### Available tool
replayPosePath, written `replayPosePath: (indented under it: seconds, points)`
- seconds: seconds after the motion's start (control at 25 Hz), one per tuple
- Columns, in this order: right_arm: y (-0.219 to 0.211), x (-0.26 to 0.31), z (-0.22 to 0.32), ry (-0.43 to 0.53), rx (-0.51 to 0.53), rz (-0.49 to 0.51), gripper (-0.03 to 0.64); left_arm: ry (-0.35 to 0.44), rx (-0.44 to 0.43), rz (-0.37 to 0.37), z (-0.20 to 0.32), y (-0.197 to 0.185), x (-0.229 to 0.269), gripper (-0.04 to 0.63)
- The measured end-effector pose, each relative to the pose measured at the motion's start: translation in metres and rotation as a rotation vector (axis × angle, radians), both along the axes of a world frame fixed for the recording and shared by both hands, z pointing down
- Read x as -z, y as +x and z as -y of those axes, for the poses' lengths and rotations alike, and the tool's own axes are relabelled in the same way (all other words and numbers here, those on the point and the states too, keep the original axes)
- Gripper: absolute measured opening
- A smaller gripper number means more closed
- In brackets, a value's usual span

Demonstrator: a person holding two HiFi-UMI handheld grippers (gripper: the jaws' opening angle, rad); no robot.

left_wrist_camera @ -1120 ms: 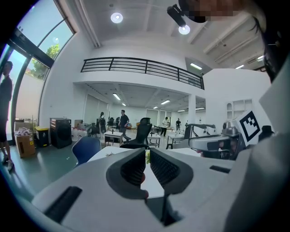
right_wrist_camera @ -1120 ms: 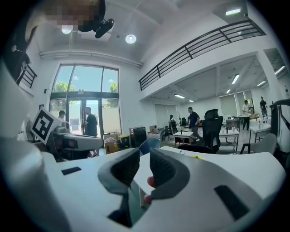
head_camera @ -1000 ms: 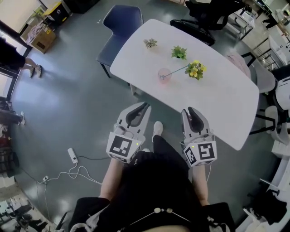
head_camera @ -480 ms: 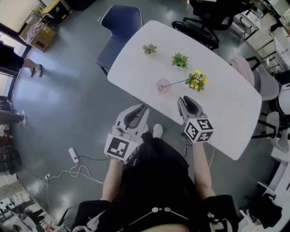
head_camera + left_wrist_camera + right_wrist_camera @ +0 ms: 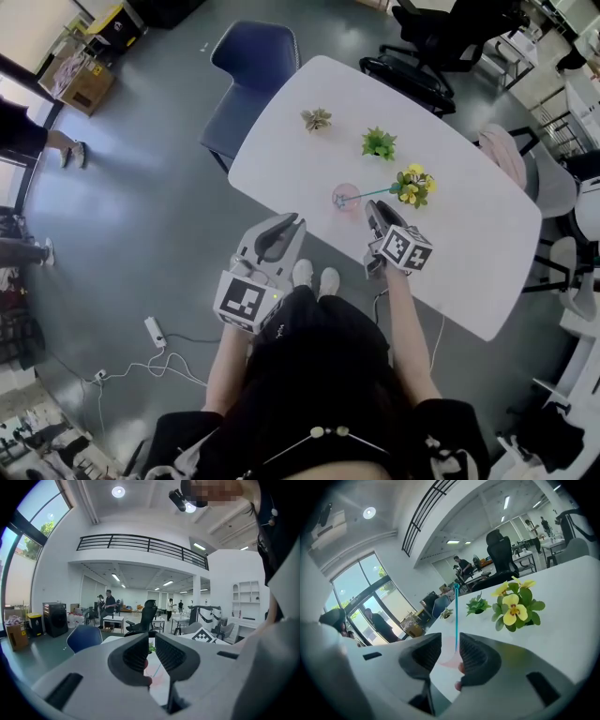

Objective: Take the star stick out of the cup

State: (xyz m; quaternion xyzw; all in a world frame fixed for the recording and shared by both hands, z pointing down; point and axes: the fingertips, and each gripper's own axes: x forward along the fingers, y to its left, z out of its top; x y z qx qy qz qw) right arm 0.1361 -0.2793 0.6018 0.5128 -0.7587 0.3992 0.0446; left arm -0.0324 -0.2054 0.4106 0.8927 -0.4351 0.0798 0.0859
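Note:
A pink cup point(image 5: 343, 197) stands near the white table's point(image 5: 469, 234) front edge. A teal star stick point(image 5: 367, 194) leans out of the cup toward the yellow flowers point(image 5: 412, 185). My right gripper point(image 5: 373, 209) hovers over the table edge just short of the cup, its marker cube behind it. In the right gripper view the star stick point(image 5: 456, 616) rises in line with the gap, and the cup point(image 5: 446, 658) shows beyond the right gripper point(image 5: 450, 641). Its jaws are opening and do not touch the stick. My left gripper point(image 5: 292, 223) hangs off the table's front with a narrow empty gap point(image 5: 152, 639).
A green plant point(image 5: 379, 143) and a small succulent point(image 5: 317, 118) sit farther back on the table. A blue chair point(image 5: 251, 56) stands at the table's far left, black office chairs point(image 5: 427, 37) behind it. A power strip and cable point(image 5: 153, 328) lie on the floor.
My right gripper has moved forward from beside my body to over the table edge, up to the cup. The left gripper has stayed roughly where it was.

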Motion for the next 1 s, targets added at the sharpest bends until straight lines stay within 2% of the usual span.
replayPosePath:
  seconds: [0.24,0.36,0.48,0.72,1.0]
  points:
    - [0.002,-0.015,0.018,-0.048,-0.045,0.019,0.109,-0.018,-0.001,0.014,0.004,-0.006,-0.006,0.034]
    - [0.002,-0.017,0.023,-0.052,-0.047,-0.005,0.107,-0.029,0.004,0.016,0.004,-0.008,-0.010,0.034]
    - [0.001,-0.017,0.026,-0.039,-0.041,-0.040,0.093,-0.026,0.012,0.019,0.003,-0.010,-0.013,0.034]
    - [0.004,-0.015,0.029,-0.019,-0.054,-0.100,0.023,-0.018,0.012,0.029,0.002,-0.010,-0.014,0.034]
    - [-0.009,0.017,0.030,0.075,0.000,-0.174,0.020,-0.007,0.013,0.028,0.005,-0.014,-0.011,0.034]
